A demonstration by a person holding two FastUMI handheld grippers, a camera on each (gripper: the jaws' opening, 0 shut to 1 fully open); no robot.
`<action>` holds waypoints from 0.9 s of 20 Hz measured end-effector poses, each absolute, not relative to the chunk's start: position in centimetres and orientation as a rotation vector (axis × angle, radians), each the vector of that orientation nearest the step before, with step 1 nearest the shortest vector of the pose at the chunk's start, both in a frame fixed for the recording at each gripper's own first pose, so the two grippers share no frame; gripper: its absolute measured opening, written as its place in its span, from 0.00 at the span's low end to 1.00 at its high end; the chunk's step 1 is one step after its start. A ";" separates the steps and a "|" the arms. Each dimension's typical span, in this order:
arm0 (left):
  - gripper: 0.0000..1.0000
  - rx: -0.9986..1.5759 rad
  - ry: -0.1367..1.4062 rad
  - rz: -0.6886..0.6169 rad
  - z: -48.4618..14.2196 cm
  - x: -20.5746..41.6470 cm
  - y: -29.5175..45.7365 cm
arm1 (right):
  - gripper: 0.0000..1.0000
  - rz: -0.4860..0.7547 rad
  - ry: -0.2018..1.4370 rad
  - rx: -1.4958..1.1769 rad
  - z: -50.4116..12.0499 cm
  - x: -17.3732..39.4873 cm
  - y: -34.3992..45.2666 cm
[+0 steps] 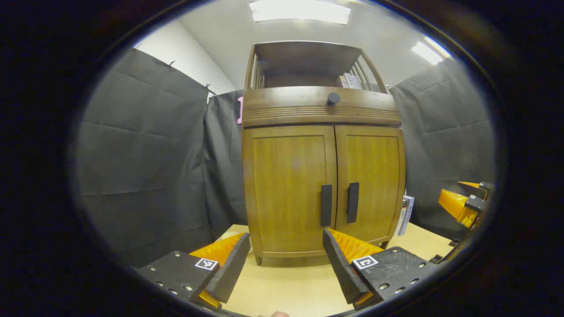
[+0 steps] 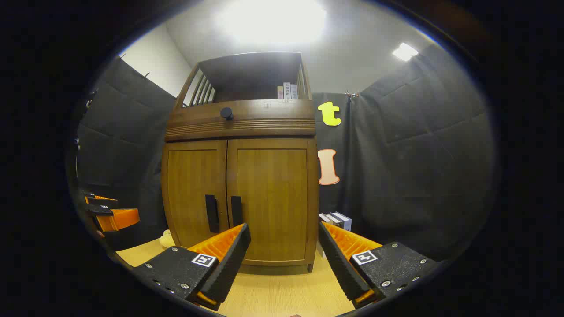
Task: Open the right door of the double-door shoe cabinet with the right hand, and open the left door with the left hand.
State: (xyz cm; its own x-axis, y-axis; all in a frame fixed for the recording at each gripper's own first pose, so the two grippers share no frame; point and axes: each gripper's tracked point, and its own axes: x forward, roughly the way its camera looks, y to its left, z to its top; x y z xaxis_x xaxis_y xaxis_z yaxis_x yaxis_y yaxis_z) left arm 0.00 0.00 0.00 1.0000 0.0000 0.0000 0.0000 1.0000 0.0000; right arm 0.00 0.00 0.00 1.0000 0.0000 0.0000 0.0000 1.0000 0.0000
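Standing shut: shoe cabinet (image 1: 324,189) doors; books (image 1: 350,80) on top shelf.

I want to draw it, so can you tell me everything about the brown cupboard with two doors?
The cupboard looks like warm brown wood and stands upright on a pale table. Both doors are shut, meeting in the middle, each with a dark upright handle: left handle, right handle. Above them runs a ridged band with a round dark knob. On top is an open shelf with slatted sides, holding books. Nothing grips it.
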 end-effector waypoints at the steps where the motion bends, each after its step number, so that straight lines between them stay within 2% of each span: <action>1: 1.00 0.002 -0.002 0.007 0.0 0.1 0.0 | 0.96 0.002 0.004 0.007 0.0 0.1 0.1; 2: 1.00 0.004 -0.002 0.007 0.0 0.1 -0.1 | 0.96 0.004 0.005 0.014 0.0 0.2 0.2; 3: 0.94 0.005 -0.003 0.007 0.0 0.2 0.0 | 0.96 0.002 0.006 0.020 0.0 0.4 0.1; 10: 0.94 0.011 -0.016 0.022 0.2 0.3 0.2 | 0.96 0.014 0.001 0.031 0.2 0.8 0.3; 11: 1.00 0.012 -0.020 0.022 0.2 0.4 0.2 | 0.96 0.016 0.001 0.035 0.2 0.9 0.2; 14: 1.00 0.009 -0.025 0.028 0.2 0.4 0.2 | 0.96 0.019 -0.011 0.044 0.3 0.6 0.3; 15: 0.95 0.008 -0.026 0.030 0.2 0.4 0.2 | 0.96 0.020 -0.014 0.045 0.3 0.7 0.4; 16: 1.00 0.008 -0.024 0.032 0.2 0.4 0.3 | 0.96 0.022 -0.016 0.048 0.2 0.8 0.4; 18: 1.00 0.010 -0.023 0.035 0.1 0.4 0.3 | 0.96 0.027 -0.010 0.059 0.1 1.1 0.5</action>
